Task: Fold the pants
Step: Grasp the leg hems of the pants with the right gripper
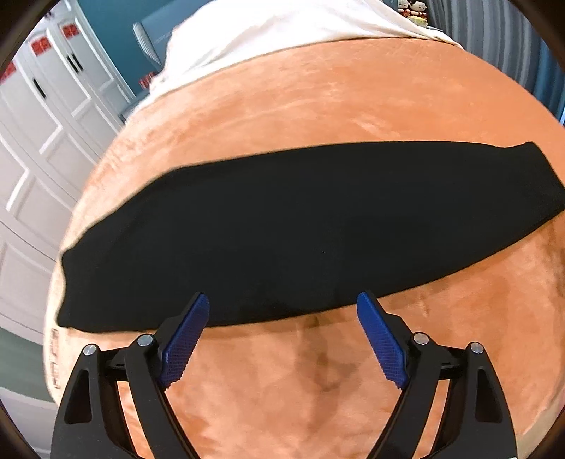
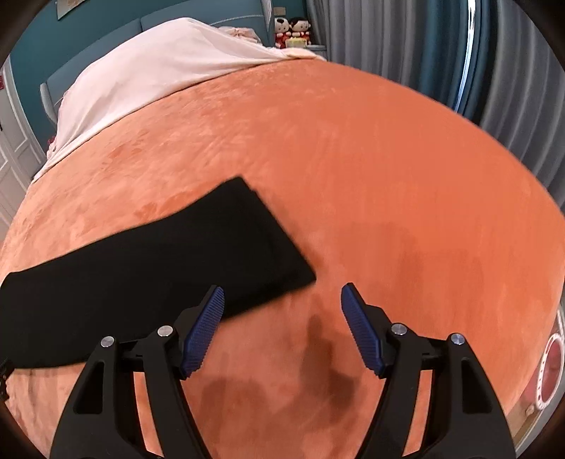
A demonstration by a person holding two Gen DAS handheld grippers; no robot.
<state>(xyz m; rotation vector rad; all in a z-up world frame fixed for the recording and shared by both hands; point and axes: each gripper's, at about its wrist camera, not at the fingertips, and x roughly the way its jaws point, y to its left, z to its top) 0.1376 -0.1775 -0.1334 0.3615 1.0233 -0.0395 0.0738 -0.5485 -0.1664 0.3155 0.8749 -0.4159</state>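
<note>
Both hand-held grippers — L [image 1: 282, 303], R [image 2: 282, 294] — spread wide, empty, w/ pants [image 1: 282, 226] just ahead.

The pants [image 1: 300, 226] are laid flat on the blanket [image 1: 317, 106], stretched side to side. Behind the pants, a sheet [image 2: 148, 70] is spread, with dolls [image 2: 293, 30] parked further back.

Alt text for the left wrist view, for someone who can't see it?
Black pants lie flat in a long strip across an orange blanket. The open left gripper hovers at their near edge, holding nothing.
</note>
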